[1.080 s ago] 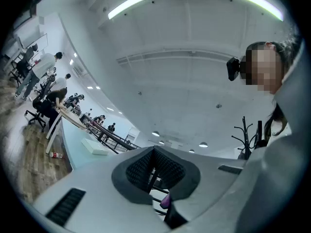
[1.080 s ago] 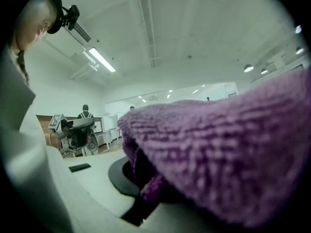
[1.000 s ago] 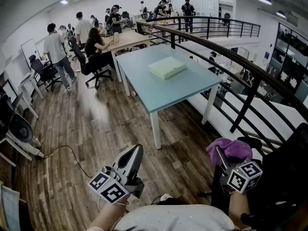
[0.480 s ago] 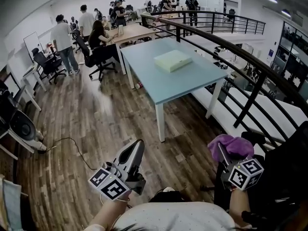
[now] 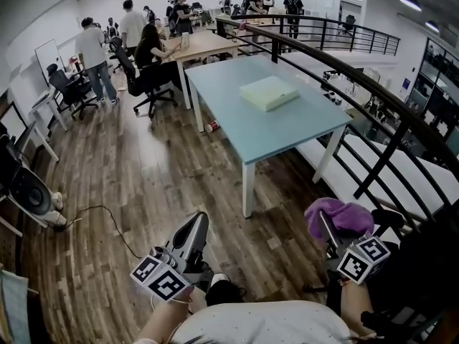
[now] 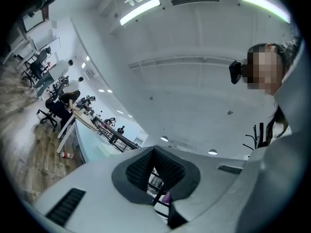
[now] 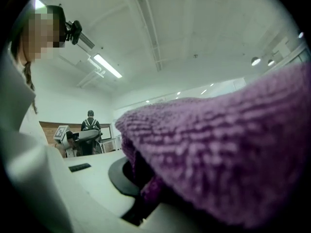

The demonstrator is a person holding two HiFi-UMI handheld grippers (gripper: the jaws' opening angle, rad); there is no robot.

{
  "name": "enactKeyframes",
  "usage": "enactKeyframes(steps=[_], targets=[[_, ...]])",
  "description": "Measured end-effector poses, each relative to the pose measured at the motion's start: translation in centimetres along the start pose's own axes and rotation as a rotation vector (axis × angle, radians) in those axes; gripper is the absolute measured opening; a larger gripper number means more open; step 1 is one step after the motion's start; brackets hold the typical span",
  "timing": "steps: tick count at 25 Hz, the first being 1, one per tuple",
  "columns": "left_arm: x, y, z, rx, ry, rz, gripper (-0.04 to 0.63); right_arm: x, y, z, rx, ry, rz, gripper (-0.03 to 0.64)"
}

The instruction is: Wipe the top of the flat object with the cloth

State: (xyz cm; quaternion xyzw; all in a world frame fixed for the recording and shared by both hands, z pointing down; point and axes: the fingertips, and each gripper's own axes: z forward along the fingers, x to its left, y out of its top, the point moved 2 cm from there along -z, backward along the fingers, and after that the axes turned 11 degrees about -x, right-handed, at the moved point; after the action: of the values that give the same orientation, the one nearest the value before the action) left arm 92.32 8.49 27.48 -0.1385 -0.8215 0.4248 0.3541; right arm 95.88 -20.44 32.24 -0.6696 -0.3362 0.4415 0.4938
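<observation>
A flat pale green object [image 5: 269, 92] lies on a light blue table [image 5: 244, 131] some way ahead, far from both grippers. My left gripper [image 5: 196, 222] is held low at the bottom of the head view, pointing up and forward. Its dark pads [image 6: 146, 166] are pressed together with nothing between them. My right gripper [image 5: 328, 226] at the lower right is shut on a purple cloth [image 5: 337, 218]. That cloth [image 7: 218, 149] bunches over the jaws, hides the fingertips and fills most of the right gripper view.
A black railing [image 5: 358, 84] runs along the table's right side, with a drop beyond it. Several people [image 5: 147, 45] sit and stand at desks with office chairs [image 5: 68, 92] at the back left. A bottle [image 5: 213, 126] lies on the wooden floor under the table. A cable [image 5: 107, 217] trails at left.
The table and flat object have slid down and right in the head view and look a little nearer. Both grippers keep their pose, and the cloth stays clamped.
</observation>
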Motion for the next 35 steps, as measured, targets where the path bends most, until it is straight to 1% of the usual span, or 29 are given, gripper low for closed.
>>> enactKeyframes(steps=[2,4,7,8,10,13,16,19,22,25,28,31,35], targets=[[3.4,1.4,0.8,-0.013,0.008,-0.002,0.0,0.4,-0.9,4.2,0.0,0.002,-0.001,0.026],[6.7,3.5,2.0,-0.026,-0.003,0.024,0.0,1.0,-0.7,9.1,-0.061,0.011,0.055,0.026],[11.5,7.4,4.2,-0.046,-0.006,0.05,0.0,2.2,1.0,16.4,-0.163,0.043,0.156,0.026],[12.9,8.6,5.0,-0.046,-0.011,0.052,0.0,2.5,1.5,18.7,-0.182,0.051,0.175,0.026],[15.7,11.0,6.5,-0.04,-0.023,0.068,0.0,3.2,1.8,23.1,-0.189,0.062,0.178,0.026],[19.9,13.7,7.9,-0.035,-0.025,0.096,0.0,4.2,1.0,28.7,-0.169,0.064,0.161,0.029],[23.7,15.3,8.6,-0.033,-0.016,0.104,0.0,5.5,-1.1,33.0,-0.131,0.088,0.173,0.029],[26.9,15.9,9.7,-0.051,-0.008,0.096,0.0,5.6,-3.0,36.7,-0.062,0.098,0.15,0.031],[29.9,15.7,10.6,-0.055,0.028,0.081,0.0,4.9,-4.3,39.6,-0.002,0.1,0.14,0.031],[33.1,15.2,11.2,-0.019,0.068,0.055,0.0,4.0,-5.9,42.8,0.024,0.085,0.198,0.031],[36.9,15.6,12.2,0.001,0.095,0.079,0.0,3.8,-7.4,47.7,0.033,0.108,0.27,0.031],[41.3,16.6,14.6,-0.016,0.111,0.1,0.0,3.0,-8.4,53.6,0.047,0.145,0.265,0.031],[47.3,17.4,20.2,-0.016,0.114,0.114,0.0,0.1,-8.8,62.0,0.05,0.167,0.246,0.031]])
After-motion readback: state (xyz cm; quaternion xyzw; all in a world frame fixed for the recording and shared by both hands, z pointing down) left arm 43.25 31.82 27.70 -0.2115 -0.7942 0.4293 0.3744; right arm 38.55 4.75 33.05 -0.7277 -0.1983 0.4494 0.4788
